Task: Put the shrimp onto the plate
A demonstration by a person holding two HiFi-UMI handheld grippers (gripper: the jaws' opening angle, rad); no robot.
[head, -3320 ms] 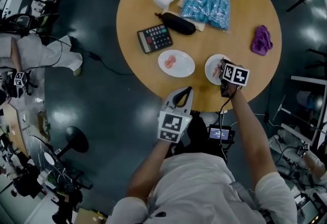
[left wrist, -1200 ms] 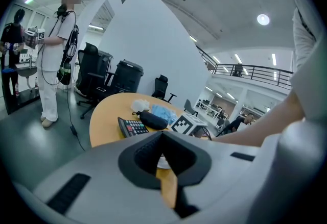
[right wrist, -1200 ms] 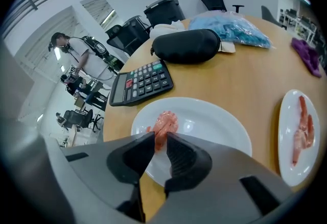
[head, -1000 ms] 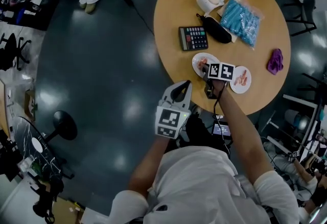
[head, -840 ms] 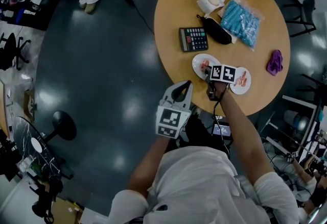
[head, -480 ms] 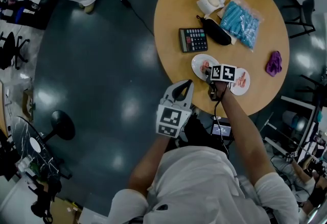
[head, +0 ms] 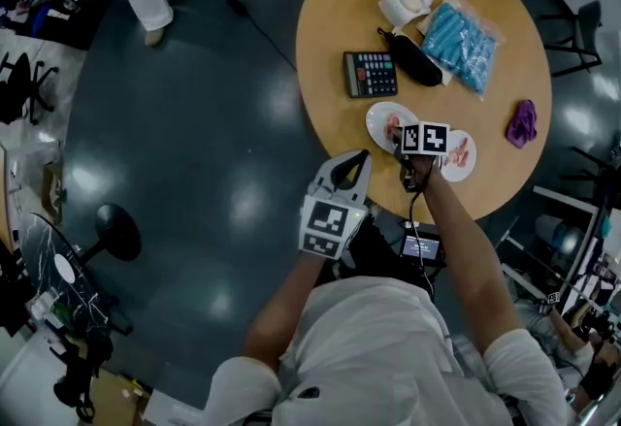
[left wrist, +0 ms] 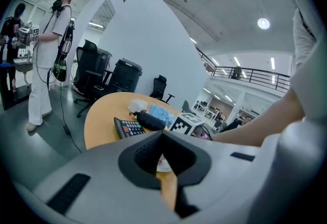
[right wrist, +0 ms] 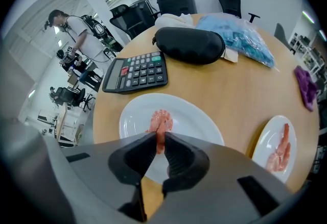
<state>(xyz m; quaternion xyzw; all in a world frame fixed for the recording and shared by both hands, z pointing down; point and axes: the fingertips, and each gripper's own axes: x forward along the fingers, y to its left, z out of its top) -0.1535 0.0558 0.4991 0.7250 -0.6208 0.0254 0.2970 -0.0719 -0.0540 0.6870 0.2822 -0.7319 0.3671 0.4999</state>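
Head view and both claw views of a round wooden worktop [head: 340,16]. The right arm reaches forward from the torso across the near rim of the worktop, forearm nearly straight, its marker cube uppermost between the two white plates. The right claw [right wrist: 159,139] points down and forward over the left plate [right wrist: 196,116], its jaws pressed onto the near end of a pink shrimp [right wrist: 159,120]. The rest of the shrimp lies over the middle of that plate; whether it rests on the surface or hangs just clear cannot be told. The right plate [right wrist: 265,141] lies just beside the first and carries further pink shrimp pieces [right wrist: 280,152]. The left arm is bent at the elbow and kept near the body, so that the left claw [left wrist: 163,135] hangs over the dark floor, short of the worktop's edge, aimed toward the plates; its jaws meet tip to tip with nothing between them. Beyond the plates lie a calculator [right wrist: 135,72], a black pouch [right wrist: 190,44], a blue packet [right wrist: 240,36] and, well apart, a purple cloth [right wrist: 306,85].
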